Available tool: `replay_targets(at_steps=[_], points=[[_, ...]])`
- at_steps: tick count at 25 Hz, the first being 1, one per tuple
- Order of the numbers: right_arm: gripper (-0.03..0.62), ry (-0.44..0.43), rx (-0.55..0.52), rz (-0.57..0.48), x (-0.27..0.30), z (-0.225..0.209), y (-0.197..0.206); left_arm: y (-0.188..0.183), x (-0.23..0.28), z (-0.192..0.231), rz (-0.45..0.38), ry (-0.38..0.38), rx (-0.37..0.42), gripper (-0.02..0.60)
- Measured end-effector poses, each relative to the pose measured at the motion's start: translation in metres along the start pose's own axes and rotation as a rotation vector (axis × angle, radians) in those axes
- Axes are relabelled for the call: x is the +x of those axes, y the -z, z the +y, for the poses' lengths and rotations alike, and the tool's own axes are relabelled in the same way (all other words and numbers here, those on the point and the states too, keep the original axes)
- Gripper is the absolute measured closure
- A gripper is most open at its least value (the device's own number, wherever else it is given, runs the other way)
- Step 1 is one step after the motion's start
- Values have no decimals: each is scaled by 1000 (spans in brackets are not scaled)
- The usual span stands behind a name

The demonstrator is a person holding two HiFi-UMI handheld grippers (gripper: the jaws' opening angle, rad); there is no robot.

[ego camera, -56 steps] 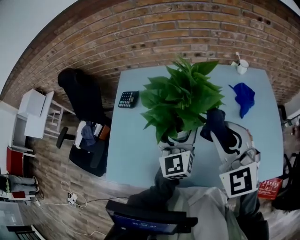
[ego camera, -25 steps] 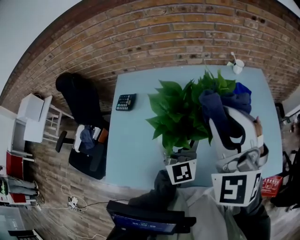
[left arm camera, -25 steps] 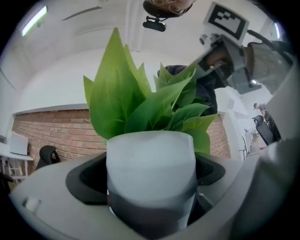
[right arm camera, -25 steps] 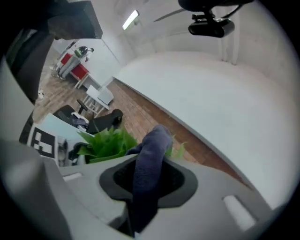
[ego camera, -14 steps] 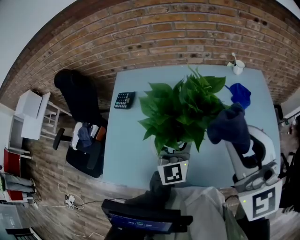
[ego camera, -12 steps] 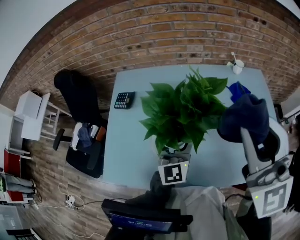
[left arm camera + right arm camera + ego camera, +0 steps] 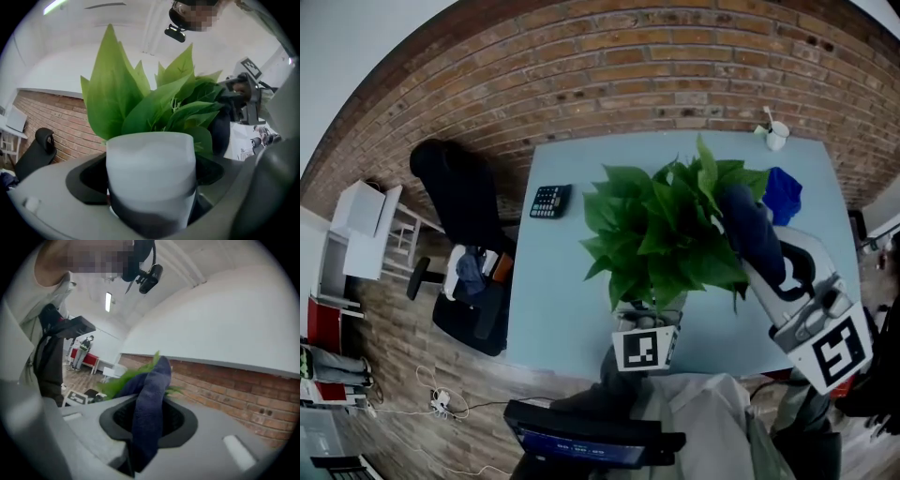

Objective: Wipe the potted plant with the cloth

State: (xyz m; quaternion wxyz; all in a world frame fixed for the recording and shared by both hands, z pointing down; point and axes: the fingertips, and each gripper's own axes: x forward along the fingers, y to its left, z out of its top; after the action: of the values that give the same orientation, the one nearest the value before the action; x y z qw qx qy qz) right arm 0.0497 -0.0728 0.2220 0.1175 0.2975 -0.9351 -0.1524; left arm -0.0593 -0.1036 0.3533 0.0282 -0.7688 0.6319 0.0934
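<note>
The potted plant [image 7: 661, 230] has broad green leaves and a white pot [image 7: 150, 164]. It stands near the front edge of the light blue table [image 7: 562, 281]. My left gripper [image 7: 649, 317] is shut on the pot from the near side, its pads pressed on the pot's wall. A dark blue cloth [image 7: 750, 234] is clamped in my right gripper [image 7: 759, 262] and lies against the leaves on the plant's right side. In the right gripper view the cloth [image 7: 150, 399] hangs between the jaws, with leaves [image 7: 124, 378] just behind it. The lower part of the pot is hidden by the left gripper.
A second, brighter blue cloth [image 7: 782, 192] lies at the table's back right, near a white cup [image 7: 776, 137]. A calculator [image 7: 550, 200] sits at the back left. A black office chair [image 7: 464, 202] stands left of the table, with a brick wall [image 7: 656, 75] behind.
My right gripper, which had swung out to the right of the plant with the cloth, has come back left and rolled, laying the cloth on the right-hand leaves. The left gripper has kept still.
</note>
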Motion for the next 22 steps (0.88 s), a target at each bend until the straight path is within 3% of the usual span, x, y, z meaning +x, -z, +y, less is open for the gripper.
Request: replay_targets(at_steps=[3,6,11,13,15,18,22], points=[[498,-57,10,93,-6,15,28,0,1,5,-25,-20,-9,43],[498,-41,39,153,-18,10,39,4,2,5,-7,-23,3,42],[497,187,-95,-74,-32,-19,-38,10,2,2,48,-40,88,43],[498,194,-169,-83,-18,-9,-50,11,3,-3,57,-21,70,43],[499,161,-193,-39,0,7,-37,16,5,-6,80,-13,31,43],[499,111,-125,55,18,24,6,36,14,-2,137,-45,-5,43],[497,49,59,187,25,43,53,54,22,14,180,-107,19,43]])
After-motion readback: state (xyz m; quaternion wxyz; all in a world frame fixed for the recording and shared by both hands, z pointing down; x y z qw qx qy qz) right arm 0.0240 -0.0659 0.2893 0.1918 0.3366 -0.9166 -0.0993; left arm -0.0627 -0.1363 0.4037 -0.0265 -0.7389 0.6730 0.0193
